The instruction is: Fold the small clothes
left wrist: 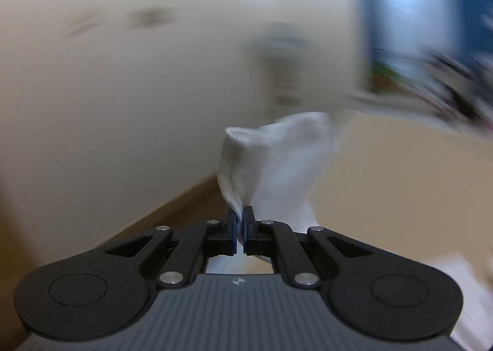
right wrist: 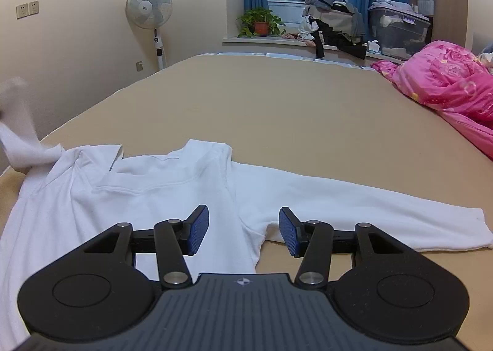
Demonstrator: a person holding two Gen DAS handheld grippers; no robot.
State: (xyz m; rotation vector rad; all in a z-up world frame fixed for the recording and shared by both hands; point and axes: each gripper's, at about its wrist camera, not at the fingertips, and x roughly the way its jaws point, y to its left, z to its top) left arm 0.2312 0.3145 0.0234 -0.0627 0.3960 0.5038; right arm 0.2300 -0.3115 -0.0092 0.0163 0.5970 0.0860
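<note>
A white long-sleeved shirt (right wrist: pixel 160 193) lies on the beige bed (right wrist: pixel 292 110), its right sleeve (right wrist: pixel 369 209) stretched out flat to the right. My left gripper (left wrist: pixel 240 218) is shut on the cuff of the left sleeve (left wrist: pixel 277 160) and holds it raised above the bed; that lifted sleeve also shows in the right wrist view (right wrist: pixel 18 132) at the far left. The left wrist view is blurred by motion. My right gripper (right wrist: pixel 243 229) is open and empty, low over the shirt near its right armpit.
A pink quilt (right wrist: pixel 446 86) is bunched on the bed's right side. A standing fan (right wrist: pixel 149 12) is by the left wall. A potted plant (right wrist: pixel 260 22), a heap of clothes (right wrist: pixel 332 21) and a storage box (right wrist: pixel 397 30) are on the window ledge beyond.
</note>
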